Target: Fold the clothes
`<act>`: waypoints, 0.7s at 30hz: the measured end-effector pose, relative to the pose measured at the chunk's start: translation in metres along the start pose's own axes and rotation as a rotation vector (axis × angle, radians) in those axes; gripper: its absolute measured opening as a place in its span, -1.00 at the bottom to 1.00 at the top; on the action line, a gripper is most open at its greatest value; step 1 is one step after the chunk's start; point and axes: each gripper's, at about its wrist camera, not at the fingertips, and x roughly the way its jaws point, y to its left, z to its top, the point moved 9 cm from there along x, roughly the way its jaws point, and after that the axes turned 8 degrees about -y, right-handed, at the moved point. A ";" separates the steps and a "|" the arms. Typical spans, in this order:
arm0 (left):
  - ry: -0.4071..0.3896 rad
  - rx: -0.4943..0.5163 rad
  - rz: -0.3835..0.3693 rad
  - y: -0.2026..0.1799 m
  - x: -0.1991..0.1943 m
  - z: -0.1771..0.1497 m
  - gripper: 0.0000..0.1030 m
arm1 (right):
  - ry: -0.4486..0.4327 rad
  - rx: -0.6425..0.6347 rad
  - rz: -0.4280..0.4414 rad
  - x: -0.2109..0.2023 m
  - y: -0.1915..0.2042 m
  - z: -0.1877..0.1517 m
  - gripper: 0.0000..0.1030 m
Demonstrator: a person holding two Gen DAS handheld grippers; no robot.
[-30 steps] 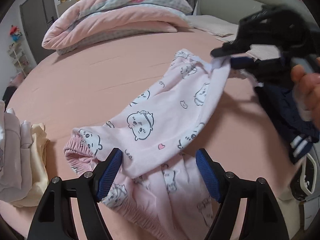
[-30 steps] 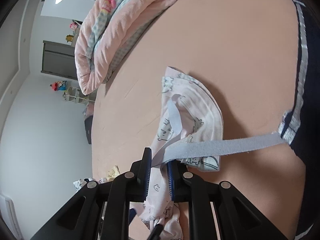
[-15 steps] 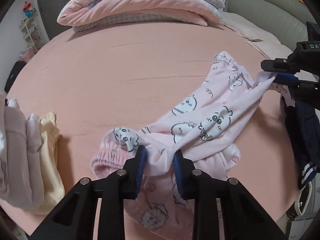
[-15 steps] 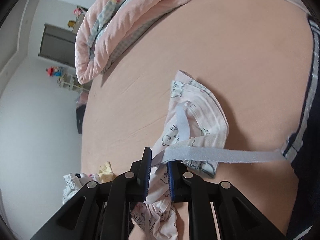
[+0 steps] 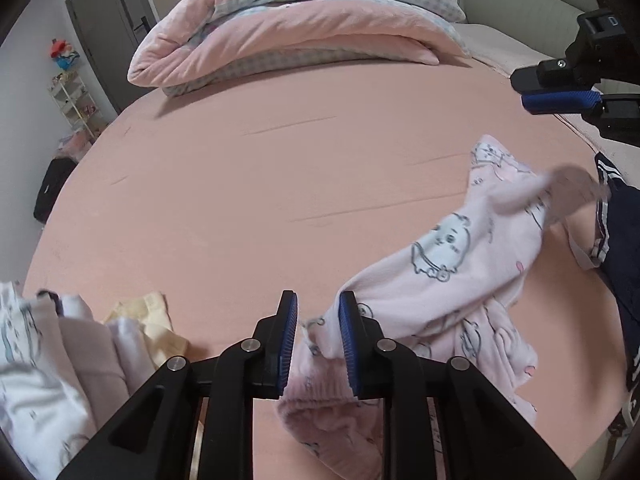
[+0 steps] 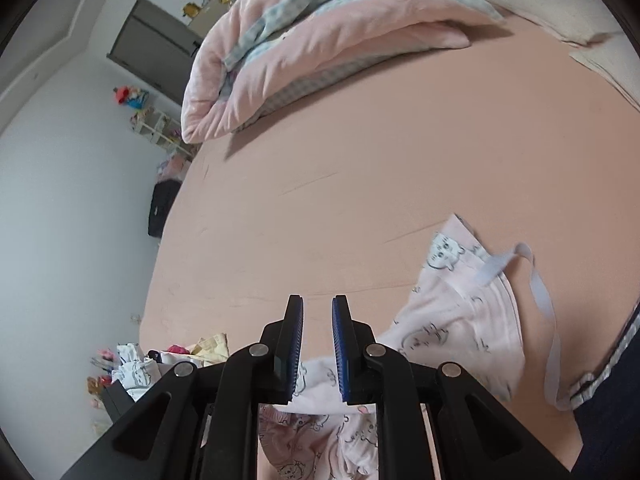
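Left gripper [image 5: 317,338] narrow, pinching pyjama [image 5: 448,280] cloth on bed [image 5: 280,184]. Right gripper [image 6: 317,350] narrowly parted, holding nothing.

No readable text, labels, brands or nos. in either view. Pink pyjama garment [image 5: 452,264] carries cartoon-animal print only, no lettering. Folded quilt [image 5: 296,36] has pics and check pattern, no words. Small white mark on the right gripper body [image 5: 610,22] in left wrist view, too small to read.
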 end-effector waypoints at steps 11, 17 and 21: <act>0.018 0.035 0.018 0.000 0.012 0.002 -0.63 | 0.126 0.061 -0.117 -0.001 -0.038 -0.026 -0.16; 0.017 0.073 0.023 -0.006 0.015 0.010 -0.63 | 0.160 -0.116 -0.265 -0.022 -0.067 -0.042 -0.09; 0.027 0.057 0.014 -0.008 0.014 0.011 -0.63 | 0.172 -0.348 -0.362 -0.030 -0.074 -0.060 -0.10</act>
